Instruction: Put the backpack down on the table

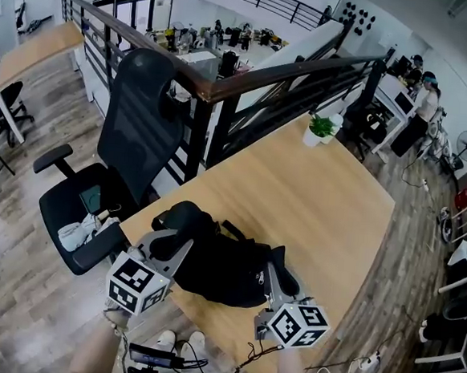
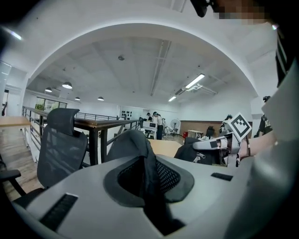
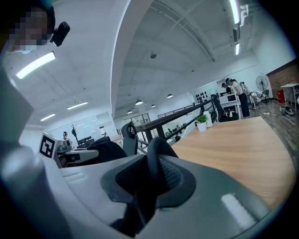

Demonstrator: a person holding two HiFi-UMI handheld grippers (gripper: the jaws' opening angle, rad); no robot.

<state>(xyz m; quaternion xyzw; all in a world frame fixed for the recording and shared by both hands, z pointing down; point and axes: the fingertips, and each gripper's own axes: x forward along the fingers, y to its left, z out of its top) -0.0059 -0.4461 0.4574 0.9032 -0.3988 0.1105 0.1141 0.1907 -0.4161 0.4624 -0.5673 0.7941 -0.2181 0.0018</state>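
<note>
Head view: backpack (image 1: 219, 261) is low centre of frame, on the near-left corner of the table (image 1: 329, 197). It looks down on the wood or just about; can't tell if its full weight is there. Left gripper (image 1: 173, 243) is on its left side, right gripper (image 1: 280, 264) on its right side. An office chair (image 1: 138, 126) is just off the corner, upper left of the bag. A potted plant (image 1: 320, 130) sits at the far edge, well clear.

Left gripper view: jaws are closed down on a padded black strap (image 2: 145, 163), with mesh facing on one side. The fold stands up at frame centre and the pads press it. Bag body and the other gripper show mid right.

Right gripper view: same story. Jaws are clamped on a black strap loop (image 3: 158, 161) at centre. Bare tabletop fills the right half of the frame.

Risks, my read:
- The bag is close to the corner edge. If it's let go with bulk overhanging, it slides off toward the chair or floor.
- Opening one side first drops that side, and the bag rolls or twists on the other strap.
- Mesh or strap may catch on a pad at release, so pulling back drags the bag off its spot.
</note>
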